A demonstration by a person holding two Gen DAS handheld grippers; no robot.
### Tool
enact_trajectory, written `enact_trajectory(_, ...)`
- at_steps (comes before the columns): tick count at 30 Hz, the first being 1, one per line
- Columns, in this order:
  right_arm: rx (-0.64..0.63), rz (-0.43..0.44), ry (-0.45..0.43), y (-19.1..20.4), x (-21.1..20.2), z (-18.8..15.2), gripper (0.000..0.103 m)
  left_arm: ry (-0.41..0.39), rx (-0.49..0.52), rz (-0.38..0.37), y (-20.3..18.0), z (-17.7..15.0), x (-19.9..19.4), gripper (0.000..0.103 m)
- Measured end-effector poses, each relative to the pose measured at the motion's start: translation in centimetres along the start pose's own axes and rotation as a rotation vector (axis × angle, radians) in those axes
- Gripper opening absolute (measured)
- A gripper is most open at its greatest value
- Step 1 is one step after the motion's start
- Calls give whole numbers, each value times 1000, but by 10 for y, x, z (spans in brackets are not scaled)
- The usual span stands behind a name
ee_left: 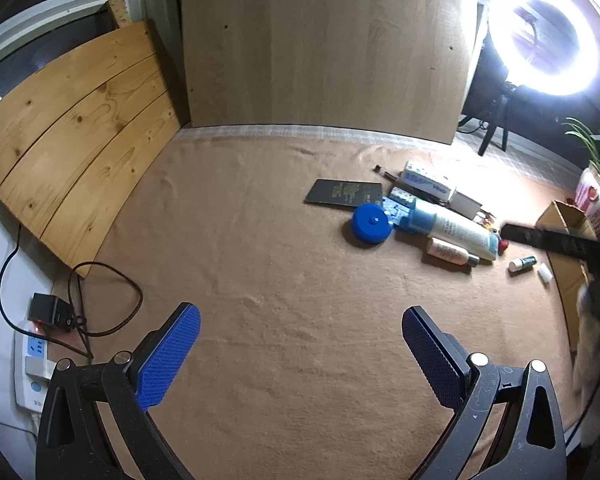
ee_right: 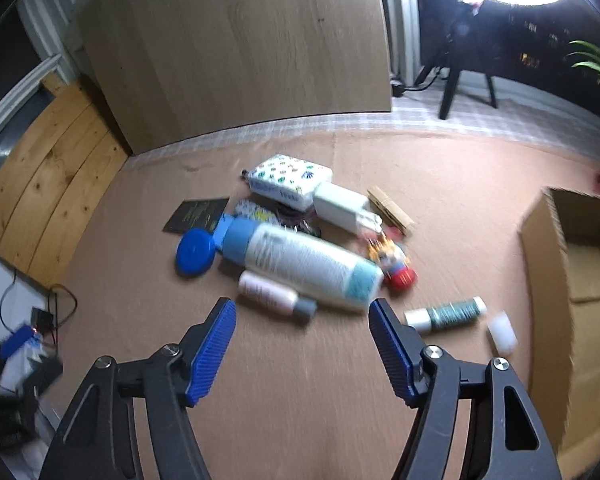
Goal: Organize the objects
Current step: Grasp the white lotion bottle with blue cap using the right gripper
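A pile of small items lies on the brown cloth (ee_right: 300, 380): a large white and blue bottle (ee_right: 300, 262), a small pink bottle (ee_right: 274, 294), a blue round lid (ee_right: 195, 256), a dark card (ee_right: 196, 216), a tissue pack (ee_right: 288, 178), a white charger (ee_right: 346, 208), a green tube (ee_right: 446, 314) and a white cap (ee_right: 502, 336). My right gripper (ee_right: 302, 350) is open and empty just in front of the bottles. My left gripper (ee_left: 300, 352) is open and empty, well short of the pile (ee_left: 440, 220). The right gripper's dark arm (ee_left: 556, 242) shows in the left wrist view.
An open cardboard box (ee_right: 580, 280) stands at the right. Wooden boards (ee_left: 324, 48) lean along the back and left (ee_left: 72, 136). A power strip with cables (ee_left: 36, 344) lies at the left edge. A ring light on a tripod (ee_left: 540, 36) stands back right.
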State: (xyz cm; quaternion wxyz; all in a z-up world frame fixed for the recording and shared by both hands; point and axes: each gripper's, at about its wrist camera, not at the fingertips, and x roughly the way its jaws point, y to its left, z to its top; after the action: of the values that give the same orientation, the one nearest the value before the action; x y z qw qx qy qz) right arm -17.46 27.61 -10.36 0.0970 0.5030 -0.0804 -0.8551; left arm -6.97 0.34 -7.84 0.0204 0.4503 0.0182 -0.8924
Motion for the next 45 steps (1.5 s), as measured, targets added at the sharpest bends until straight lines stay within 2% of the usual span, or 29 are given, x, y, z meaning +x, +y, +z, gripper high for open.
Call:
enact_trajectory(3, 25, 33, 35, -5, 26, 24, 57, 2, -14, 15, 6, 0, 0, 102)
enact_trajectory(6, 7, 33, 87, -2, 56, 46, 57, 1, -26, 33, 13, -1, -1, 102)
enact_trajectory(11, 23, 32, 185, -6, 96, 59, 52, 1, -53, 54, 27, -3, -4, 102)
enact_trajectory(13, 34, 45, 199, -9, 99, 58, 50, 1, -61, 59, 32, -5, -5, 102)
enact_trajectory(16, 60, 83, 220, -13, 96, 51, 49, 6, -74, 59, 38, -6, -3, 102)
enact_trajectory(23, 45, 107, 242, -13, 84, 30, 49, 13, -54, 27, 29, -7, 0, 101)
enact_trajectory(25, 70, 134, 281, -13, 85, 25, 49, 11, -45, 19, 24, -7, -1, 101)
enact_trajectory(30, 37, 163, 341, 1, 82, -8, 48, 5, -33, 7, 17, -12, -5, 101)
enact_trajectory(32, 23, 161, 328, 7, 77, -21, 47, 7, -39, 6, 17, -14, -5, 99)
enact_trajectory(34, 48, 194, 336, 10, 74, -30, 39, 11, -42, 5, 18, -16, -4, 97)
enact_trajectory(38, 49, 179, 310, 16, 69, -45, 37, 12, -42, 1, 14, -18, -3, 95)
enact_trajectory(45, 112, 160, 300, -7, 52, -62, 36, 27, 9, -49, -17, -17, 7, 94)
